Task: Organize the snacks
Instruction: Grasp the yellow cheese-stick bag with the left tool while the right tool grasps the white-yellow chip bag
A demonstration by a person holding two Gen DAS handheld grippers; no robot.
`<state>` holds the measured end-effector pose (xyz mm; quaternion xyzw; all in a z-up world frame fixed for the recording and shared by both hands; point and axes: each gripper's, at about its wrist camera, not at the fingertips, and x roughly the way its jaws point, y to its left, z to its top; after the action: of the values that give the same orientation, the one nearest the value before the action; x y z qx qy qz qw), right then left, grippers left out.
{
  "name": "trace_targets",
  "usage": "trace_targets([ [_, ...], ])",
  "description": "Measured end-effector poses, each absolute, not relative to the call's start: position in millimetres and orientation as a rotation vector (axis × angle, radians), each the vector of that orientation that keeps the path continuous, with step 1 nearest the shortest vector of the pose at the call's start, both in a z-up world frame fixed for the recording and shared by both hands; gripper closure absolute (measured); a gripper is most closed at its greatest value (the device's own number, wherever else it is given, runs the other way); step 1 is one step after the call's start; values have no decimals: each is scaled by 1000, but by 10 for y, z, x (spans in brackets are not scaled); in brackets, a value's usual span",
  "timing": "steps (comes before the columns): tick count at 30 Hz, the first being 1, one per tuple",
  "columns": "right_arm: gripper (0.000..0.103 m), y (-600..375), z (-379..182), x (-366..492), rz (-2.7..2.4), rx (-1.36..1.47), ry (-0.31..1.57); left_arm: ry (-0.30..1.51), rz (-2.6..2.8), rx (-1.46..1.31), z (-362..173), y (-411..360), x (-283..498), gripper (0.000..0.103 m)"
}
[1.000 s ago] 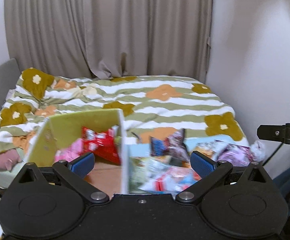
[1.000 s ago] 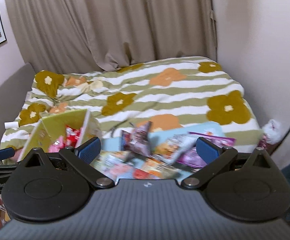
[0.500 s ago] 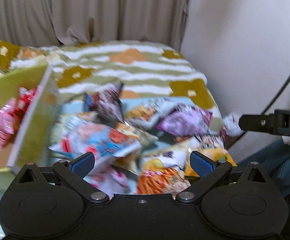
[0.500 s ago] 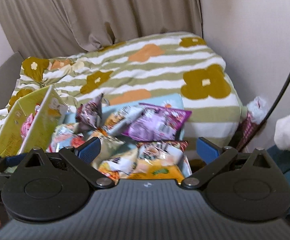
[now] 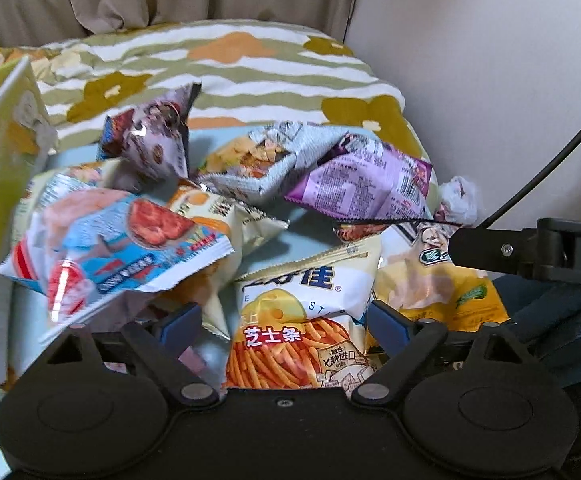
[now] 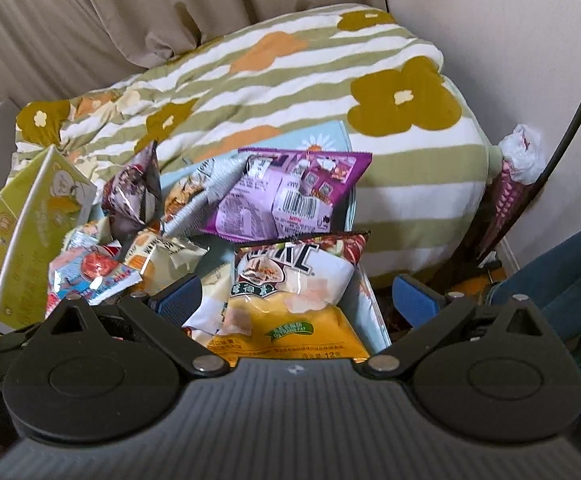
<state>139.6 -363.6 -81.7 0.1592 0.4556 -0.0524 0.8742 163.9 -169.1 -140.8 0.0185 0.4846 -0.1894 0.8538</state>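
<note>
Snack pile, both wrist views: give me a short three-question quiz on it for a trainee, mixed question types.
1. True or false: the purple snack bag lies with its barcode side facing up.
2. Which bag sits between the jaws of the left gripper?
A. the cheese stick bag
B. the yellow chip bag
C. a red bag
3. In the right wrist view, on which side of the snack pile does the green box stand?

Key: 1 true. 2 A; the jaws are closing, but their pads do not yet press on it. 3 on the left.
</note>
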Motion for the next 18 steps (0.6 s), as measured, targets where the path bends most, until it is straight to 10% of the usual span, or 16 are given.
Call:
trace_targets([
  [18, 0, -3522, -1114, 1547, -73, 215, 1022, 1085, -475, 92, -1713, -1818, 1670, 25],
])
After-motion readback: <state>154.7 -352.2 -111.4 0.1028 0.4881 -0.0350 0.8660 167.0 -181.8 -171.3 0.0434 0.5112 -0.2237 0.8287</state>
